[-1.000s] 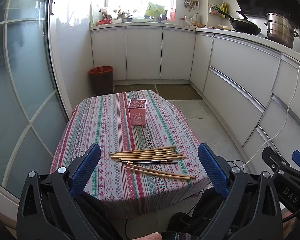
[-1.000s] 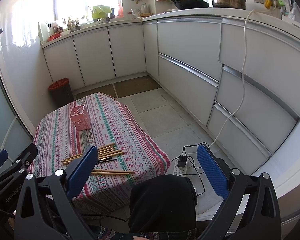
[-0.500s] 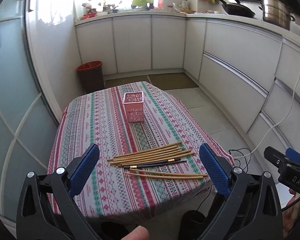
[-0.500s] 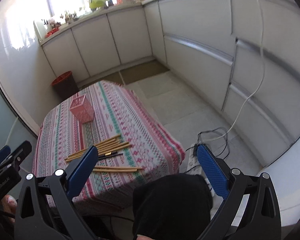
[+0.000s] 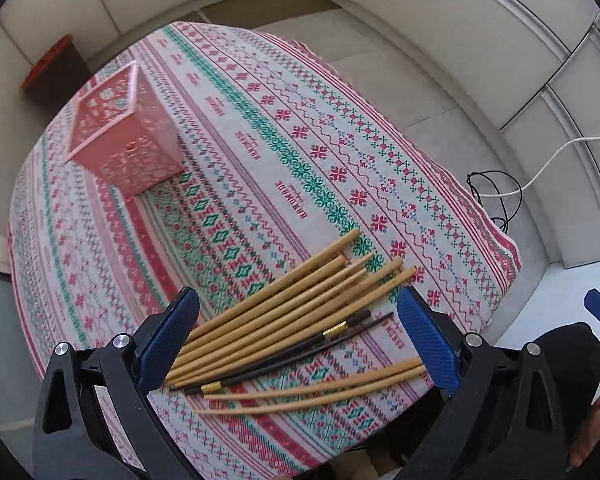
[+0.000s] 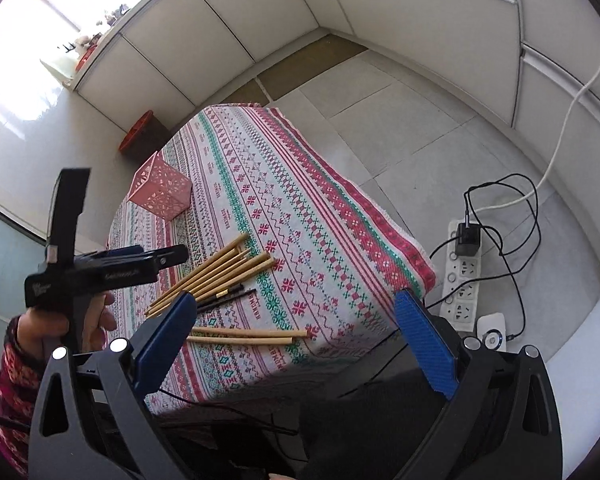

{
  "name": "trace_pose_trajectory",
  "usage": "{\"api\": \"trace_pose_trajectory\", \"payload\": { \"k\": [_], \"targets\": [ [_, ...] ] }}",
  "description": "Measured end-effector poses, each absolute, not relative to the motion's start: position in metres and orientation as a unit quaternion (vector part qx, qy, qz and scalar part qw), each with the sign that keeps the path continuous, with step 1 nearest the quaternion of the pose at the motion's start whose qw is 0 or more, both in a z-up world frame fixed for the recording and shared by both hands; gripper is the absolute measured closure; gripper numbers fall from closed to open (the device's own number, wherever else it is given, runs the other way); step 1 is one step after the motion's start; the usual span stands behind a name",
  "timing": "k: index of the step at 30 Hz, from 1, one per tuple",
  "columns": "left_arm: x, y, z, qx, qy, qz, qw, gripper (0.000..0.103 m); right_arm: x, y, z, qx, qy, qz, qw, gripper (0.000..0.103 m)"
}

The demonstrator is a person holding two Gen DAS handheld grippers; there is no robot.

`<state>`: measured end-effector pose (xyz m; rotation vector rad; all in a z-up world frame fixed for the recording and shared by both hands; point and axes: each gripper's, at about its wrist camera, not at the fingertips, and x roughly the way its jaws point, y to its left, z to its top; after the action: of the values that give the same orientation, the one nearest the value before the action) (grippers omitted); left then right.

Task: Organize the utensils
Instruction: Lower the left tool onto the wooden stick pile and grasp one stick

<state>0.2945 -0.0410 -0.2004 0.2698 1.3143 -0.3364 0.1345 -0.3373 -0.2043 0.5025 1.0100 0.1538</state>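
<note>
Chopsticks (image 5: 284, 312) lie loose on the table (image 5: 260, 152), framed between my left gripper (image 5: 296, 344)'s wide-open, empty jaws, whose blue pads hide their near ends. My right gripper (image 6: 292, 344) gapes too, holding nothing. Beyond the chopsticks stands the pink basket (image 5: 124, 136), its inside hard to see.

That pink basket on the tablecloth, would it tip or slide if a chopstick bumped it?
Probably yes. The pink basket is perforated thin plastic and looks empty, so likely light. It stands taller than its base is wide, so a push near the rim could tip it. On the woven tablecloth it may drag rather than glide, which favours tipping.
</note>
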Motion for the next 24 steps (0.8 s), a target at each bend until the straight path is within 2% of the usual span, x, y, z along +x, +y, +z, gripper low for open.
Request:
{"api": "trace_pose_trajectory", "payload": {
  "k": [3,6,7,10,12,14,16,18,19,20,24],
  "targets": [
    [0.318,-0.061,-0.225,0.145,0.63,-0.168,0.744,0.009,0.151,-0.337,-0.218,0.266,0.5,0.085,0.82,0.007],
    [0.334,-0.076,-0.249,0.174,0.656,-0.181,0.712,0.015,0.162,-0.336,-0.235,0.29,0.529,0.092,0.792,0.007],
    [0.337,-0.078,-0.254,0.181,0.659,-0.181,0.707,0.018,0.164,-0.336,-0.24,0.295,0.536,0.092,0.786,0.007],
    [0.346,-0.079,-0.267,0.186,0.674,-0.187,0.69,0.037,0.167,-0.336,-0.249,0.3,0.55,0.085,0.775,0.007],
    [0.349,-0.076,-0.271,0.184,0.678,-0.194,0.685,0.037,0.167,-0.335,-0.255,0.312,0.557,0.081,0.765,0.007],
    [0.349,-0.073,-0.27,0.189,0.681,-0.204,0.678,0.042,0.168,-0.333,-0.258,0.321,0.566,0.08,0.755,0.007],
    [0.35,-0.069,-0.267,0.199,0.678,-0.209,0.676,0.05,0.168,-0.328,-0.26,0.328,0.575,0.082,0.745,0.01],
    [0.35,-0.062,-0.262,0.206,0.669,-0.212,0.682,0.064,0.168,-0.323,-0.262,0.339,0.582,0.082,0.735,0.018],
    [0.353,-0.054,-0.255,0.206,0.663,-0.213,0.688,0.081,0.167,-0.32,-0.263,0.349,0.586,0.077,0.727,0.021],
    [0.354,-0.048,-0.253,0.211,0.656,-0.208,0.694,0.088,0.167,-0.317,-0.267,0.356,0.593,0.07,0.719,0.027],
    [0.351,-0.022,-0.244,0.208,0.628,-0.208,0.721,0.096,0.17,-0.3,-0.281,0.369,0.629,0.051,0.683,0.044]
  ]
}}
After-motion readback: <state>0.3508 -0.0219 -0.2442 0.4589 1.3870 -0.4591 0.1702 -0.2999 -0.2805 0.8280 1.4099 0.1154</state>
